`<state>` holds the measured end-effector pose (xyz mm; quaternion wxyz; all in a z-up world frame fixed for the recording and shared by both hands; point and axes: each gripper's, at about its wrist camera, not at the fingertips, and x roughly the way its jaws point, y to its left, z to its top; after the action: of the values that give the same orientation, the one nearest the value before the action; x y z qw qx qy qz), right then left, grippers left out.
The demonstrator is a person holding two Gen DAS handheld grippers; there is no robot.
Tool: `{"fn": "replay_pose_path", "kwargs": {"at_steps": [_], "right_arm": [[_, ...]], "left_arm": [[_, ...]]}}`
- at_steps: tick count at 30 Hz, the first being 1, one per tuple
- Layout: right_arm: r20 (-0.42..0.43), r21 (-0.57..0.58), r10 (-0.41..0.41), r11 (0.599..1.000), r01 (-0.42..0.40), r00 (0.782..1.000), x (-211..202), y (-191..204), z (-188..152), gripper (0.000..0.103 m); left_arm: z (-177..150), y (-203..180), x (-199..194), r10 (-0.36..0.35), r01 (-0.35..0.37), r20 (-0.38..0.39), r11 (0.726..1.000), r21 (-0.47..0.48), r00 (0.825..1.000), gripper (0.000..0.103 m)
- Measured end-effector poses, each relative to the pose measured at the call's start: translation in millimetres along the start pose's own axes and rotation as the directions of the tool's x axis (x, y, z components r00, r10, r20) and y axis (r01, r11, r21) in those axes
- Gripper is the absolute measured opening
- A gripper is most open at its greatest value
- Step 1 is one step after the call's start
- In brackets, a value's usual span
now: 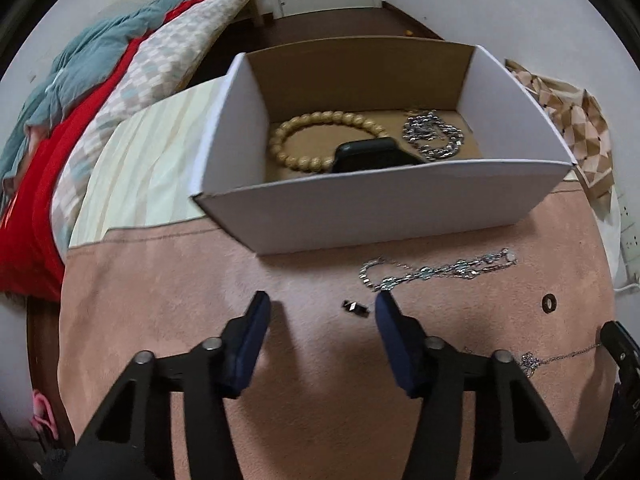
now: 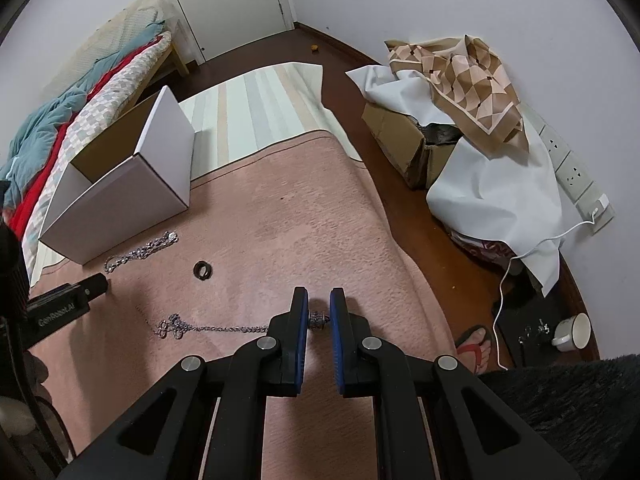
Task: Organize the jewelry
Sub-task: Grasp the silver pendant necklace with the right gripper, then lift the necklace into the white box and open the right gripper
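**Right tongs pinch a thin chain; left tongs hang open over a small dark piece**

Left wrist view: the left tongs [image 1: 322, 304] stand open above the pink blanket [image 1: 168, 280], their blue pads apart with nothing between them. A small dark piece [image 1: 355, 306] lies on the blanket in the gap near the right-hand pad, not touched by it. Just beyond, a silver bracelet [image 1: 436, 270] lies stretched out on the blanket, near the front wall of the white box [image 1: 380, 212]. Inside the box sit a ring of tan beads [image 1: 320, 128] on the left, a heap of silver chain [image 1: 434, 134] on the right, and a black object [image 1: 372, 156] between them against the near wall. A dark ring [image 1: 549, 303] lies well to the right on the blanket. At the right edge a thin chain [image 1: 560, 356] runs toward the other black tool.

Right wrist view: the right tongs [image 2: 319, 316] are nearly closed, and their blue pads press on the end of the thin chain [image 2: 224, 328], whose small metal end piece shows in the narrow gap. The rest of it trails left across the pink blanket [image 2: 320, 220] to a cluster of links. Farther left lie the dark ring [image 2: 203, 270] and the silver bracelet [image 2: 140, 252], the latter near the white box [image 2: 120, 196]. The left tool's black tip enters at the left edge. A foot in a red sandal [image 2: 478, 344] rests on the floor at right.
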<state>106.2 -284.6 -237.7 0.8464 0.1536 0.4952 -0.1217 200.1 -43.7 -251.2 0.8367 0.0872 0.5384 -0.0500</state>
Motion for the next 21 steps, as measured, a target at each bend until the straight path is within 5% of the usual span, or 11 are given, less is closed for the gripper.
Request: {"fn": "replay_pose_path", "kwargs": {"at_steps": [3, 21], "right_arm": [[-0.004, 0.006, -0.005, 1.000, 0.005, 1.000, 0.8, -2.6, 1.0, 0.011], [0.031, -0.089, 0.134, 0.987, -0.131, 0.990, -49.5, 38.6, 27.3, 0.011]], "left_arm": [[0.3, -7.5, -0.5, -0.012, 0.012, 0.002, 0.999, 0.032, 1.000, 0.011], [-4.6, 14.8, -53.9, -0.090, 0.091, 0.038, 0.996, -0.023, 0.995, 0.011]]}}
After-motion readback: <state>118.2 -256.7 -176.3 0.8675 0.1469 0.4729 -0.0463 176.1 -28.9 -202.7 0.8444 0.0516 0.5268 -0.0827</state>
